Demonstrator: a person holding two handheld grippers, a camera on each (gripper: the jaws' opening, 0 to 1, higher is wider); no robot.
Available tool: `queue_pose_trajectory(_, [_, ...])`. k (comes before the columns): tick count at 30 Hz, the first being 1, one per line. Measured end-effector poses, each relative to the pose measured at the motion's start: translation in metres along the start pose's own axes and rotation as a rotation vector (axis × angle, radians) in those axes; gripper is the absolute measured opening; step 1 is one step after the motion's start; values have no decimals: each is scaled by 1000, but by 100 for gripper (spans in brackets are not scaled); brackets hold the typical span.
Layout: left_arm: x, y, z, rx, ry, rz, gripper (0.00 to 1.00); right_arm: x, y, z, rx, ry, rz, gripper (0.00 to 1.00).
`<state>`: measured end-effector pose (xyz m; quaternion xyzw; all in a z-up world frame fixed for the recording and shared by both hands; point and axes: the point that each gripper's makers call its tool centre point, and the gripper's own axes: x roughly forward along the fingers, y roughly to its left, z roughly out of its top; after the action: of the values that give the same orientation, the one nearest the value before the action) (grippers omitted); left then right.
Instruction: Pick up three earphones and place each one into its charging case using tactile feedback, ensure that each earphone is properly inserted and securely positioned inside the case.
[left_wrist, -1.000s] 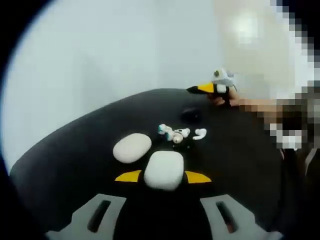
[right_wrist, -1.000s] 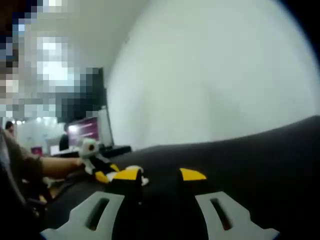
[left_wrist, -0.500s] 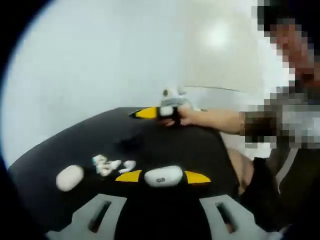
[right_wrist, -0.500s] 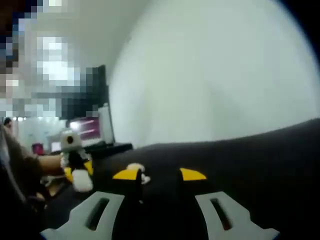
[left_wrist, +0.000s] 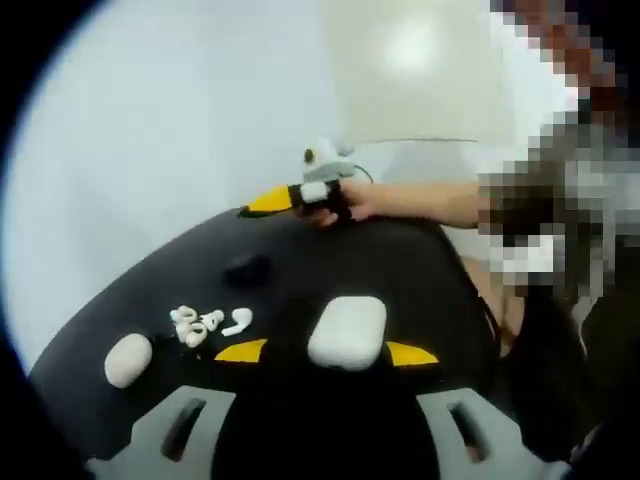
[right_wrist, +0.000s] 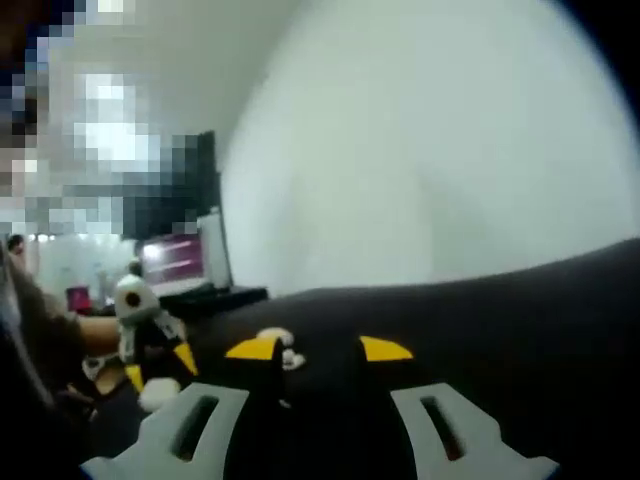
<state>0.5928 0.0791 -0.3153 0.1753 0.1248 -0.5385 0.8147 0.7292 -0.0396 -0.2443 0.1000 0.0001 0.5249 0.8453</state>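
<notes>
One white case (left_wrist: 347, 332) clamped — left tongs (left_wrist: 325, 352)

white case (left_wrist: 347, 332), black table (left_wrist: 420, 270), yellow-tipped jaws

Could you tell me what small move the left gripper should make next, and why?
Probably set the white case, held closed between the left gripper tips, back on the black table near the earphones. Its lid looks shut, and none of the earphones are picked up yet.
</notes>
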Motion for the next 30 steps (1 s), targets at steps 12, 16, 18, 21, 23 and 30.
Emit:
queue_pose_trajectory(12, [-1,6,4,38,-82,-172,42,0,127,-56,-171,255,481,34])
queue_pose_trajectory(16, [2,5,-2,20,-123,-184,39,-2,128,-70,-183,309,502,34])
queue_pose_trajectory(18, [-1,2,-3,50,-109,-186,36,-4,132,-72,-188,319,519,34])
queue_pose_trajectory(21, [0,4,-2,36,-120,-181,36,-8,138,-83,-224,372,546,34])
queue_pose_trajectory(23, [0,4,-2,38,-119,-180,37,-10,140,-92,-249,409,558,34])
queue_pose_trajectory(30, [-2,9,4,3,-146,-167,37,-2,135,-89,-155,449,493,34])
